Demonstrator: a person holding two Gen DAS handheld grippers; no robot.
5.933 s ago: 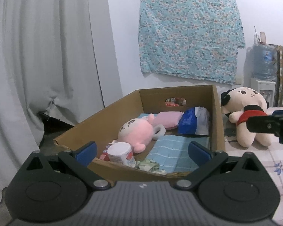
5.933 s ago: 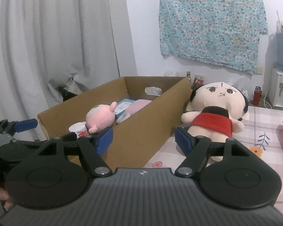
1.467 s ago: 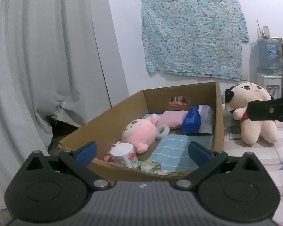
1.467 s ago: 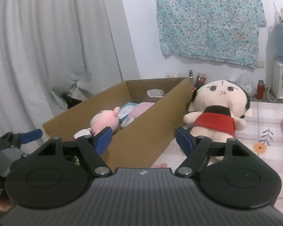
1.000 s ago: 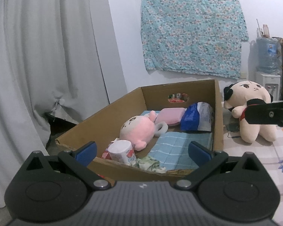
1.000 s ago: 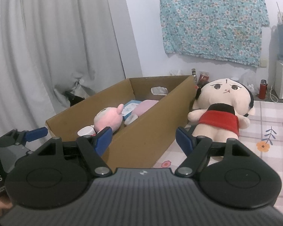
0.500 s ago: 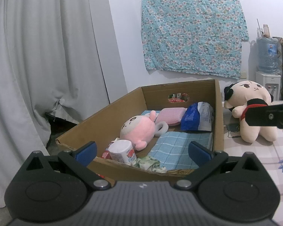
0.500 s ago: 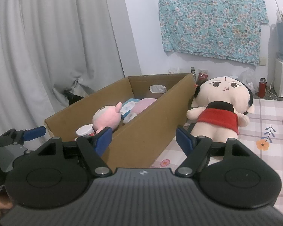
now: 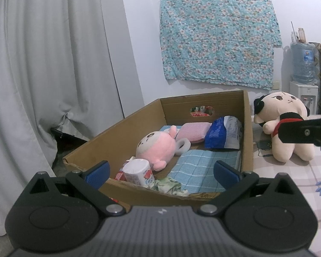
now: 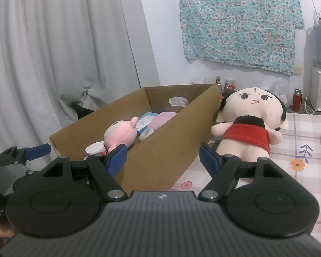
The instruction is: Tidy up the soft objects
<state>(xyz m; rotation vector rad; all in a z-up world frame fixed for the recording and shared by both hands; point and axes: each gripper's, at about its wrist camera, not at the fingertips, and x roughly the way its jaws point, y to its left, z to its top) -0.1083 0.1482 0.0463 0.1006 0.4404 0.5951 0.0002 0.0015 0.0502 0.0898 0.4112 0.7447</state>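
**Box mostly filled, big doll waiting outside**

The cardboard box (image 9: 245,128) is already holding most of the soft things: a blue towel (image 9: 201,167), a pink plush (image 9: 156,147), a pink pad (image 9: 193,131), a blue pouch (image 9: 217,136) and a paper roll (image 9: 137,171). The large red-dressed doll (image 10: 251,120) is sitting on the patterned mat (image 10: 299,150), just beside the box's right wall, so it looks like the main piece left. The left gripper (image 9: 161,172) and right gripper (image 10: 163,155) are both hanging spread wide, gripping nothing.

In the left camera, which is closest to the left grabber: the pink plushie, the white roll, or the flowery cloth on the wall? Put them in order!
From the left gripper:
1. White roll, box's near corner.
2. Pink plushie, mid-box, just behind.
3. Flowery cloth, on the far wall.
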